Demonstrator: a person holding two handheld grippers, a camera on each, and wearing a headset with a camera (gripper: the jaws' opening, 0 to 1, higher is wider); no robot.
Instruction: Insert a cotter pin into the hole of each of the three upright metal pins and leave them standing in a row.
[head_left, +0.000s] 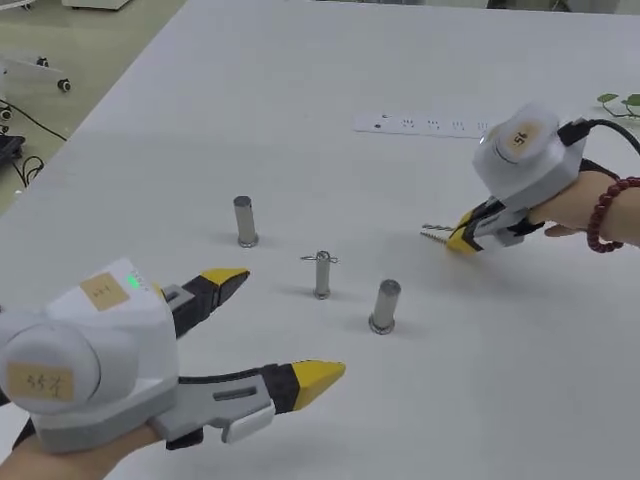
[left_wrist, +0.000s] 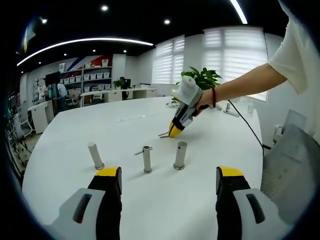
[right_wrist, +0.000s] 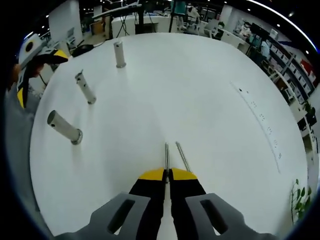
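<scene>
Three upright metal pins stand on the white table: left pin, middle pin and right pin. A cotter pin sits crosswise through the top of the middle pin. My right gripper hovers right of the row, shut on a cotter pin whose thin metal legs stick out past the closed tips. My left gripper is open near the front edge, with nothing between its yellow-tipped jaws. It points at the row.
A white power strip lies flat at the back right of the table. A green plant stands past the right gripper. The table's left edge drops to the floor. Bare tabletop surrounds the pins.
</scene>
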